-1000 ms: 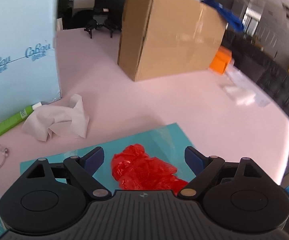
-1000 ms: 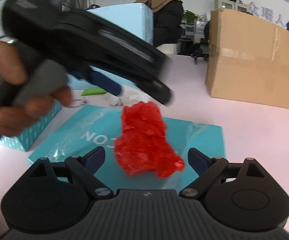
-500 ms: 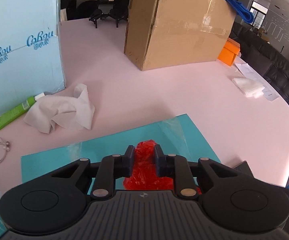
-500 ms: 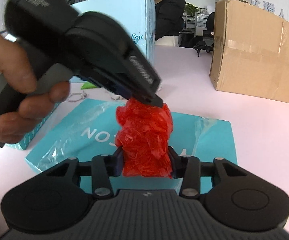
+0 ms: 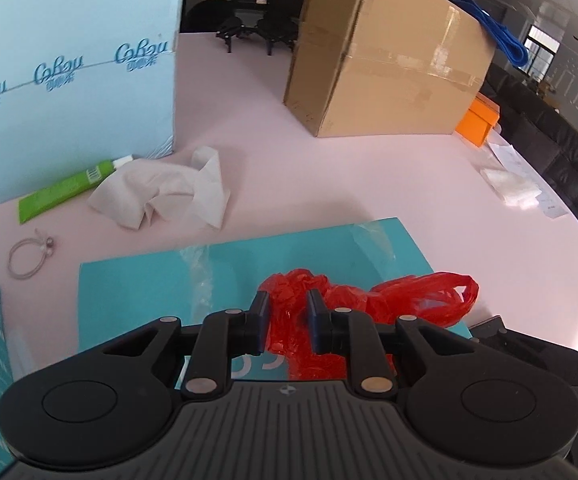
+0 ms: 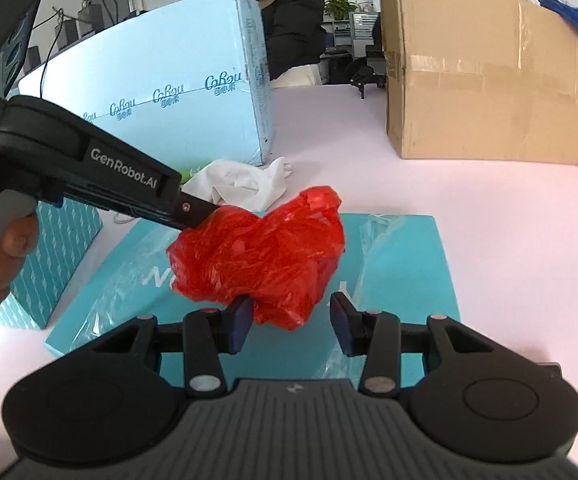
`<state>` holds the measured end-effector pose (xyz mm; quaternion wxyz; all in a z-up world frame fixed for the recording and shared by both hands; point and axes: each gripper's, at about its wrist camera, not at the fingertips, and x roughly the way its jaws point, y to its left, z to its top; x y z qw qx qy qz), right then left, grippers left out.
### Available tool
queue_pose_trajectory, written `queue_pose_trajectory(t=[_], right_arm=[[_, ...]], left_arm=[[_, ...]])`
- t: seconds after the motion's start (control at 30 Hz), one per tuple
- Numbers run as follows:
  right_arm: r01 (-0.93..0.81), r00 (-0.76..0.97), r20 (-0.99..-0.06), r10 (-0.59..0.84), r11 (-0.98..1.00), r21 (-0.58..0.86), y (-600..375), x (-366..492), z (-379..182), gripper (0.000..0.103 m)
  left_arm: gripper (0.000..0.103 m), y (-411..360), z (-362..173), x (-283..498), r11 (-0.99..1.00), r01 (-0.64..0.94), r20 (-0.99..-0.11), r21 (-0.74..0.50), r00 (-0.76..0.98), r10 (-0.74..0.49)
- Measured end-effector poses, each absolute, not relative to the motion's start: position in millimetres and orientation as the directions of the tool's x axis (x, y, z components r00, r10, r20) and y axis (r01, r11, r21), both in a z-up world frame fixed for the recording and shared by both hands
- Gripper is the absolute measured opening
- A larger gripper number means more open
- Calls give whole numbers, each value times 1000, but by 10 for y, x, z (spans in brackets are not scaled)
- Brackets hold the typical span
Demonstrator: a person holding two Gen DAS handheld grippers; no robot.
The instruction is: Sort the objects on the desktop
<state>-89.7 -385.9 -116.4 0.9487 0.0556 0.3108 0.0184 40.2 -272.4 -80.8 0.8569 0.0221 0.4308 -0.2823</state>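
A crumpled red plastic bag (image 5: 409, 300) (image 6: 269, 256) rests on a flat teal package (image 5: 129, 292) (image 6: 401, 248) on the pink table. My left gripper (image 5: 287, 314) is shut on one bunched end of the bag, and its handles trail off to the right. From the right wrist view, the left gripper (image 6: 209, 218) reaches in from the left and bites the bag's upper left edge. My right gripper (image 6: 291, 318) has its jaws partly closed on the bag's lower end. The bag presses the left pad and sits close to the right pad.
A white crumpled tissue (image 5: 161, 192), a green tube (image 5: 57, 192) and a wire ring (image 5: 29, 260) lie beside a tall light-blue box (image 5: 69, 60). A cardboard box (image 5: 389, 60) stands behind, an orange box (image 5: 477, 120) at right, a teal patterned box (image 6: 57, 256) at left. A person (image 6: 293, 20) stands beyond.
Both grippers stood open around the bag a second ago and have since closed on it. The bag is now drawn out between them, with its handles spread to the right.
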Motion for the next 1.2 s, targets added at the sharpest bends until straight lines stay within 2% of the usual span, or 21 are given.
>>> queue_pose_trajectory(t=[0.07, 0.17, 0.3, 0.37, 0.5, 0.57, 0.7, 0.83, 0.93, 0.97, 1.0, 1.07, 1.1, 1.13, 1.17, 1.2], right_arm=[[-6, 809, -584, 71, 994, 114, -3849, -901, -1159, 45], [29, 826, -557, 86, 980, 195, -3956, -930, -1149, 51], [63, 856, -497, 141, 927, 371, -4147, -979, -1109, 67], [59, 872, -464, 154, 909, 412, -4194, -992, -1066, 74], [29, 901, -406, 155, 911, 412, -4211, -953, -957, 93], [37, 902, -410, 134, 923, 384, -4186, -932, -929, 96], [67, 892, -441, 97, 937, 342, -4184, -854, -937, 96], [94, 885, -456, 95, 922, 375, -4267, -840, -994, 96], [82, 883, -450, 135, 899, 431, -4313, -835, -1042, 94], [72, 882, -446, 154, 890, 450, -4321, -831, -1059, 79], [70, 870, -463, 172, 885, 460, -4322, -806, -1078, 59], [89, 845, -505, 175, 886, 455, -4309, -770, -1111, 55], [92, 844, -505, 179, 880, 466, -4317, -777, -1112, 52], [95, 843, -505, 184, 874, 477, -4326, -785, -1113, 52], [100, 843, -506, 184, 870, 482, -4334, -789, -1111, 51], [101, 842, -507, 187, 867, 488, -4340, -788, -1111, 51]], left_arm=[[16, -2674, -845, 436, 854, 470, -756, -222, 470, -456], [16, -2606, -892, 495, 869, 432, -768, -241, 462, -443], [16, -2521, -925, 534, 874, 401, -768, -274, 455, -450], [16, -2498, -940, 548, 875, 389, -770, -287, 449, -453], [16, -2502, -931, 535, 861, 406, -757, -306, 444, -479], [16, -2521, -924, 518, 853, 418, -750, -312, 442, -492], [16, -2541, -907, 501, 848, 425, -746, -316, 441, -499], [20, -2546, -912, 473, 843, 451, -745, -295, 444, -498], [32, -2601, -920, 427, 821, 501, -742, -273, 434, -511], [41, -2621, -916, 399, 816, 515, -739, -261, 437, -512], [46, -2642, -911, 368, 815, 526, -738, -242, 446, -507], [47, -2680, -906, 316, 812, 548, -737, -204, 460, -495], [44, -2679, -899, 300, 805, 558, -732, -201, 460, -502], [38, -2678, -892, 284, 798, 569, -728, -198, 460, -508], [16, -2686, -892, 268, 792, 579, -730, -191, 455, -509], [10, -2694, -892, 253, 786, 590, -732, -184, 451, -510]])
